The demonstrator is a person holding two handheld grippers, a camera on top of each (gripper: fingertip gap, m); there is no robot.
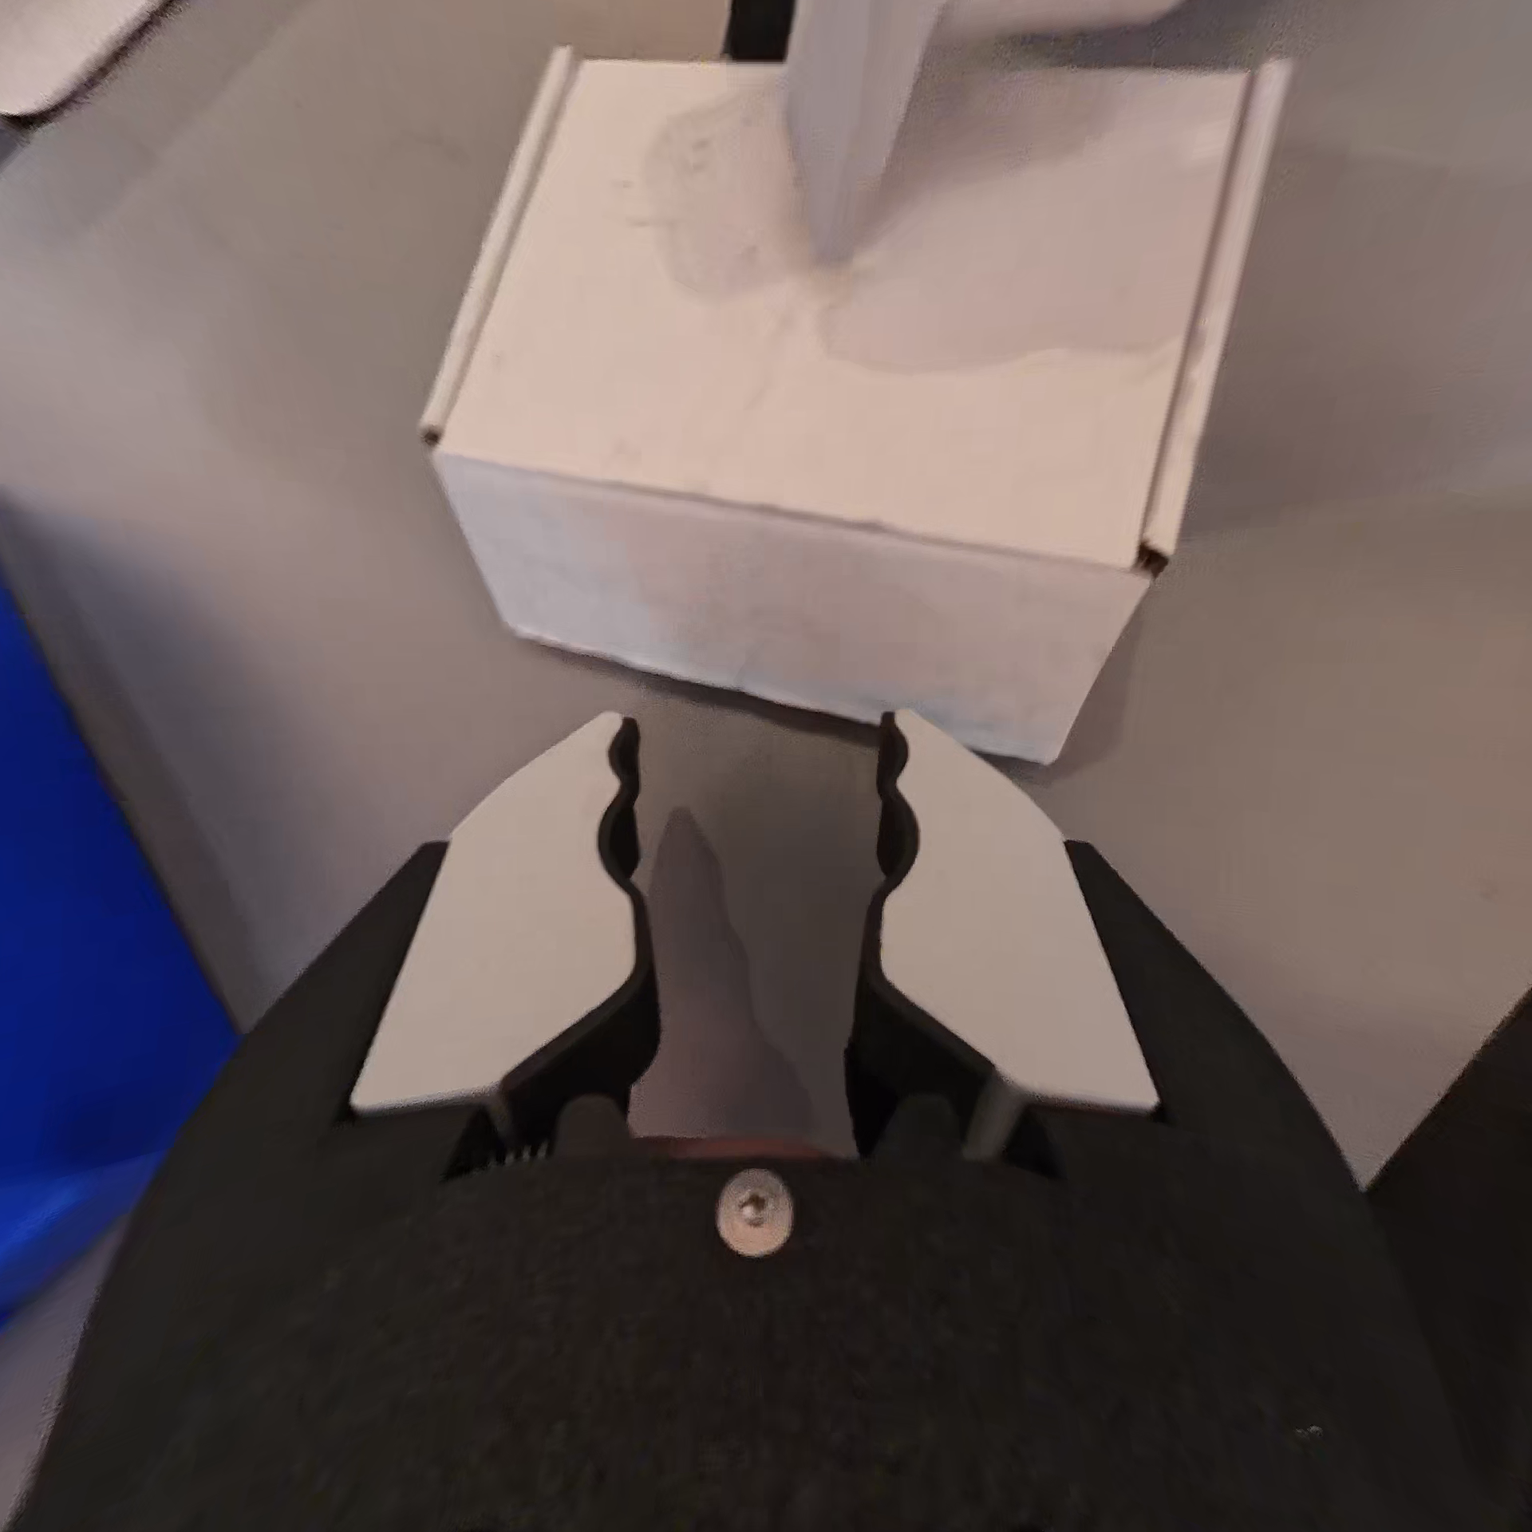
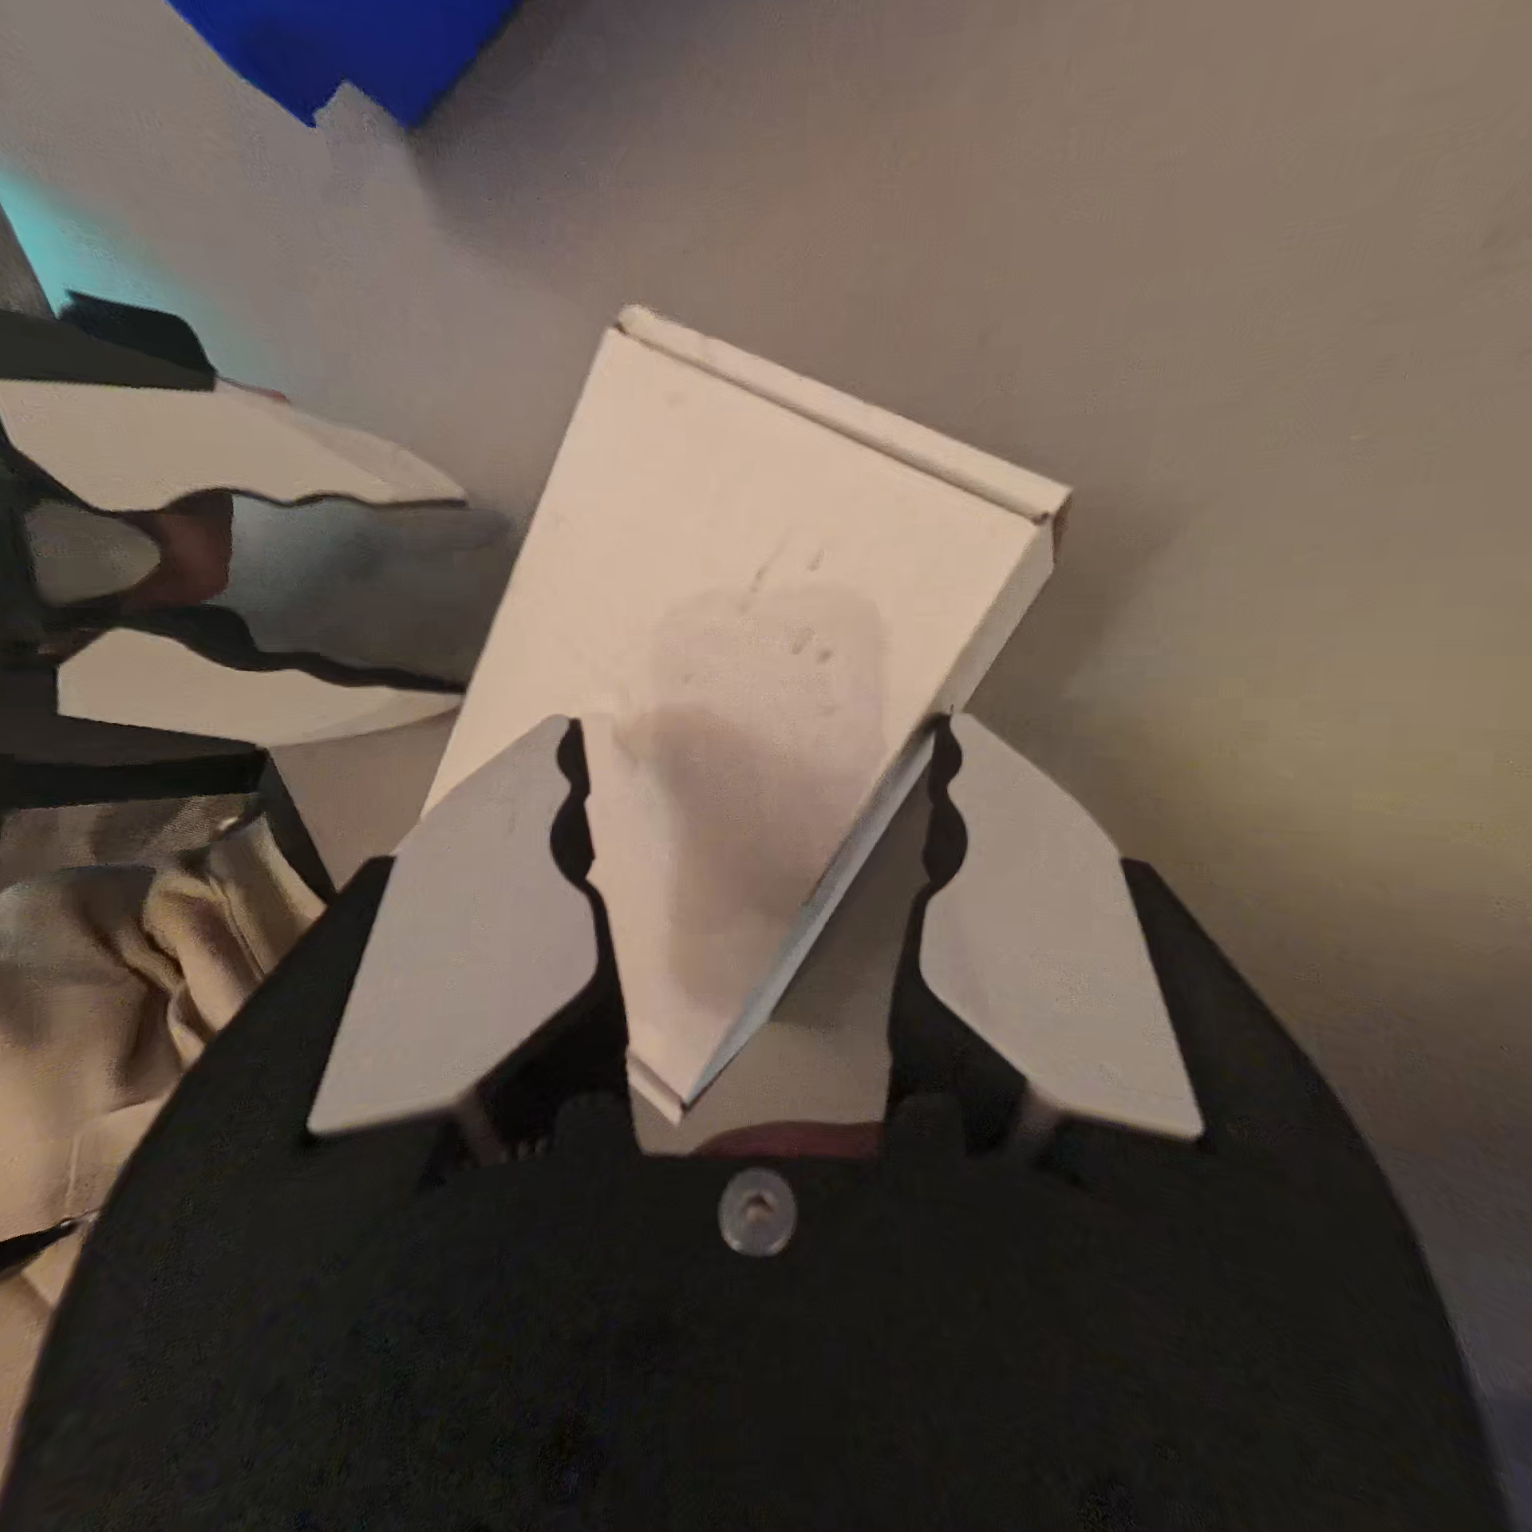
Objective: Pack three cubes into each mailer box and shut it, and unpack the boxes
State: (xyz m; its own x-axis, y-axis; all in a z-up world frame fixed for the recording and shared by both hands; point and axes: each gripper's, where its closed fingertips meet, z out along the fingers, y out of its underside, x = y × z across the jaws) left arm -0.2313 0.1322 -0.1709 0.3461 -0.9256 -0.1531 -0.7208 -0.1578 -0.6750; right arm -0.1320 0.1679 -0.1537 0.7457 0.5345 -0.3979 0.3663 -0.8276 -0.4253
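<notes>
Grey table (image 1: pixel 249 414) carries everything. Blue bin (image 1: pixel 75 953) at its left edge. White mailer box (image 1: pixel 796 414), lid shut, sits mid-table. Left gripper (image 1: pixel 758 729) w/ fingers wide, empty, just near side of box front wall. Right gripper (image 2: pixel 758 729) above box lid, fingers wide, nothing held; one fingertip looks to touch lid in left wrist view.
</notes>
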